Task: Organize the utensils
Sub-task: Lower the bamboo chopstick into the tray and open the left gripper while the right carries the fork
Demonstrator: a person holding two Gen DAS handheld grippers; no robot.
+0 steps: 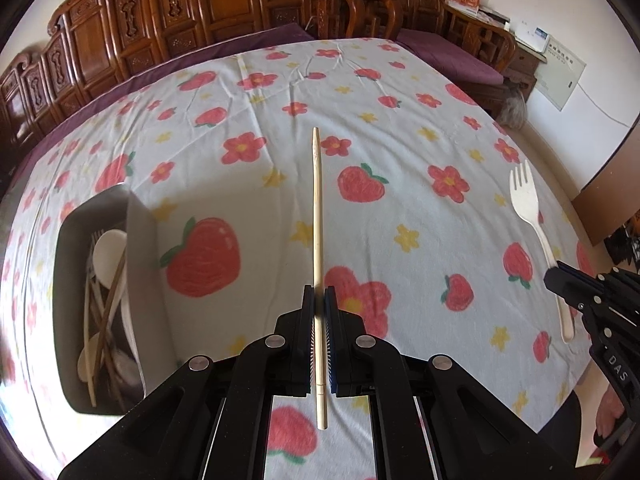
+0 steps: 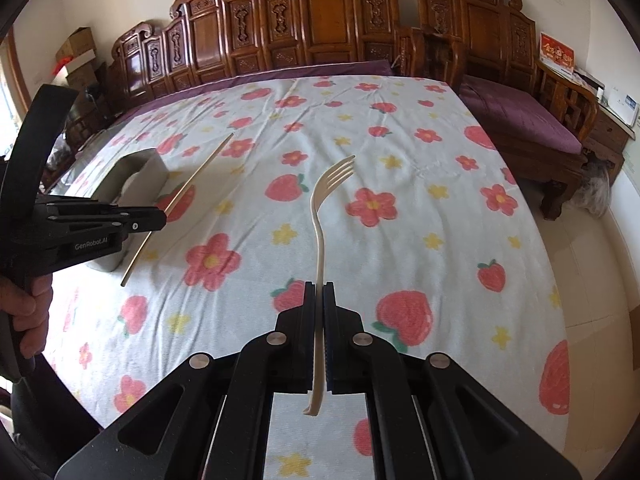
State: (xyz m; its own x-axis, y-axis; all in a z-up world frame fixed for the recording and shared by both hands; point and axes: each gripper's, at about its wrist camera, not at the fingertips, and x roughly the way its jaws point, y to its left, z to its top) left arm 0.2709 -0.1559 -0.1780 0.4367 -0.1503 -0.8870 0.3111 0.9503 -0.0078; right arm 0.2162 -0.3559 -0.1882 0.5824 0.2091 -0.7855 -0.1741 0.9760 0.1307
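My left gripper [image 1: 319, 294] is shut on a pale wooden chopstick [image 1: 317, 208] that points forward above the table. It also shows in the right wrist view [image 2: 160, 216] with the chopstick [image 2: 200, 172]. My right gripper [image 2: 319, 290] is shut on a cream plastic fork [image 2: 322, 208], tines forward and up. The fork [image 1: 532, 216] and right gripper [image 1: 554, 272] show at the right of the left wrist view. A grey utensil bin [image 1: 140, 232] to the left holds spoons, forks and chopsticks; it shows in the right wrist view [image 2: 148, 180] too.
The table carries a white cloth [image 1: 360, 92] printed with strawberries and flowers. Carved wooden chairs [image 2: 320, 20] with purple cushions [image 2: 516, 112] stand behind and to the right. A hand [image 2: 28, 320] grips the left tool.
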